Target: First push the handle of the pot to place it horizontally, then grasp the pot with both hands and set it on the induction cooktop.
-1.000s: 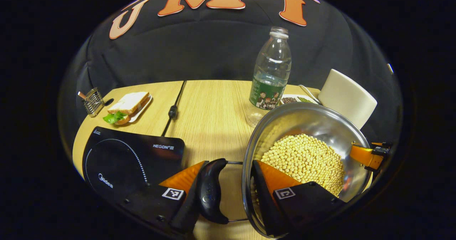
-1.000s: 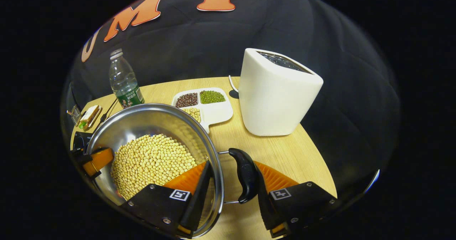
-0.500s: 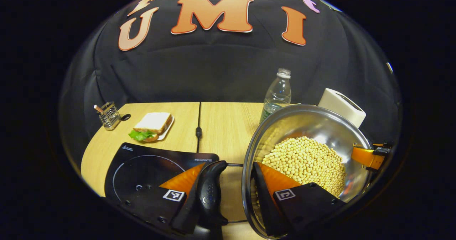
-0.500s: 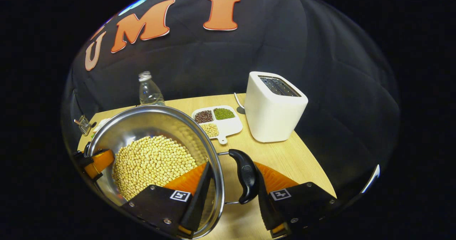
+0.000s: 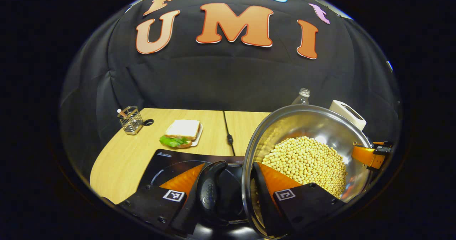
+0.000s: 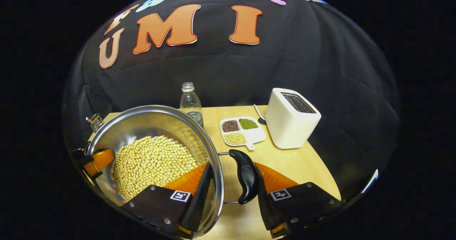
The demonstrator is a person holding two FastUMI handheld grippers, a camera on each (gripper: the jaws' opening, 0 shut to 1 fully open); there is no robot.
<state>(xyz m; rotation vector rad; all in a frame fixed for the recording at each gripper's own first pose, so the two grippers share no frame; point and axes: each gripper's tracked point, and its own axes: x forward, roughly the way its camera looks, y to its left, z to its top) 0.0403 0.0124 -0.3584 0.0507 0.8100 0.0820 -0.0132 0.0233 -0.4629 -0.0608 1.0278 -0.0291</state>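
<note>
Likely staged kitchen booth, black cloth wall, toaster, cooktop

No readable text on anything. Cooktop has a small white logo at its far-left corner, too small to read. Pot handles carry an embossed round mark, illegible. Gripper fingers each wear a square black-and-white fiducial tag, no characters. Bottle label is blurred.
</note>
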